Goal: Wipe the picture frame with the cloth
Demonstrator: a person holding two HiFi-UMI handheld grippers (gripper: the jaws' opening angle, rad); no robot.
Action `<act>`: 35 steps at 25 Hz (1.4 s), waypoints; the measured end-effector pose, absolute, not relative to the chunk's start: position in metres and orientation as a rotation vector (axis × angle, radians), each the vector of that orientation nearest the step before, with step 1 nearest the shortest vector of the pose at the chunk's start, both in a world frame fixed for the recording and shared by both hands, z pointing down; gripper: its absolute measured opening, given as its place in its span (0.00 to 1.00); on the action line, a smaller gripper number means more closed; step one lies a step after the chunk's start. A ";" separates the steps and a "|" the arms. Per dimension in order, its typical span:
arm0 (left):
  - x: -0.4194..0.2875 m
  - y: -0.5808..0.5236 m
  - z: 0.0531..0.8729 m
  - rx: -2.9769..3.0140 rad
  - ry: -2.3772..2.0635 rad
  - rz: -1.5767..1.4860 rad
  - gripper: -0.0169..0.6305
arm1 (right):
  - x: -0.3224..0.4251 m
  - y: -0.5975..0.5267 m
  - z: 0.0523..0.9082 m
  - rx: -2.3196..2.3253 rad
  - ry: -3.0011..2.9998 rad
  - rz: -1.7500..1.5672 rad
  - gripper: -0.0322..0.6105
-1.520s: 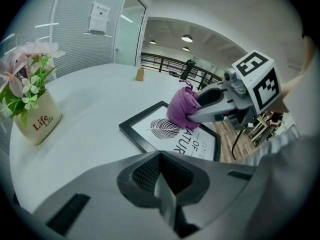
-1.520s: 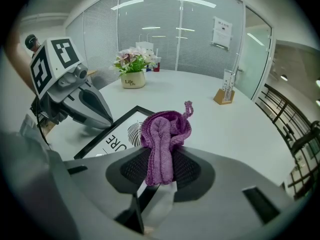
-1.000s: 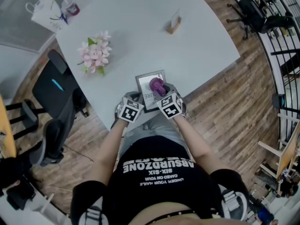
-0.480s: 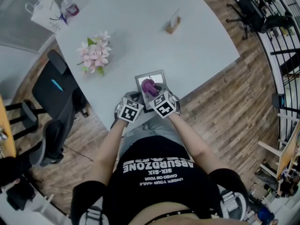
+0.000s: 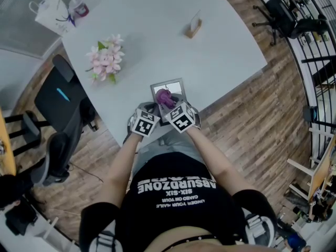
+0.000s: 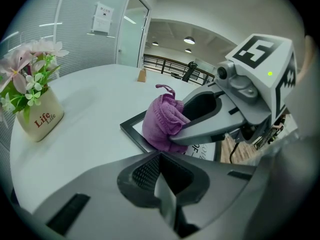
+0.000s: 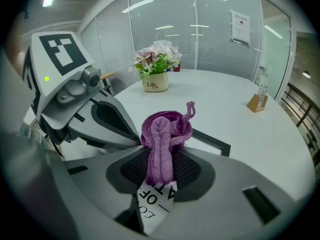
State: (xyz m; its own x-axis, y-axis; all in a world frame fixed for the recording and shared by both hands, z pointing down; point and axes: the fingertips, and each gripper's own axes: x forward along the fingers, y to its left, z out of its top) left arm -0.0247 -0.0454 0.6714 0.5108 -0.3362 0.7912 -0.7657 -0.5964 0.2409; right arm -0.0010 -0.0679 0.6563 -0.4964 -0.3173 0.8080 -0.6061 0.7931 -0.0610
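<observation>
The picture frame (image 5: 176, 85) lies flat near the white table's front edge, black-rimmed with printed words on its picture (image 7: 156, 201). My right gripper (image 5: 168, 104) is shut on a bunched purple cloth (image 5: 164, 97) and holds it down on the frame's left half. The cloth (image 7: 162, 139) stands up between the right fingers. My left gripper (image 5: 153, 113) has its jaws together with nothing between them, at the frame's near left corner (image 6: 131, 127). From the left gripper view the cloth (image 6: 161, 124) rests on the frame under the right gripper's finger (image 6: 210, 129).
A pot of pink flowers (image 5: 106, 62) stands at the table's left. A small wooden card holder (image 5: 193, 26) is at the far right, a white bag (image 5: 52, 14) and a cup at the far left corner. A black chair (image 5: 63, 96) stands left of the table.
The right gripper has slid the cloth leftward across the frame, from its right half to its left half. The left gripper has stayed put.
</observation>
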 end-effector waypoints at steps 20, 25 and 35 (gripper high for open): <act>-0.025 -0.045 0.671 2.156 -0.917 0.937 0.05 | 0.013 -0.008 0.657 0.596 -2.113 0.416 0.26; -0.025 -0.045 0.671 2.157 -0.929 0.943 0.05 | 0.013 -0.008 0.658 0.611 -2.112 0.392 0.26; -0.025 -0.045 0.671 2.155 -0.949 0.936 0.05 | 0.037 -0.019 0.658 0.647 -2.067 0.301 0.26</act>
State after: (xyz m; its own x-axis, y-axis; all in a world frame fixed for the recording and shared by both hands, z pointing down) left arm -0.0254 -0.0455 0.6708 0.4961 -0.3695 0.7858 -0.7909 -0.5657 0.2334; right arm 0.0374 -0.0187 0.6585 -0.4400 -0.3287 0.8357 -0.5534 0.8322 0.0360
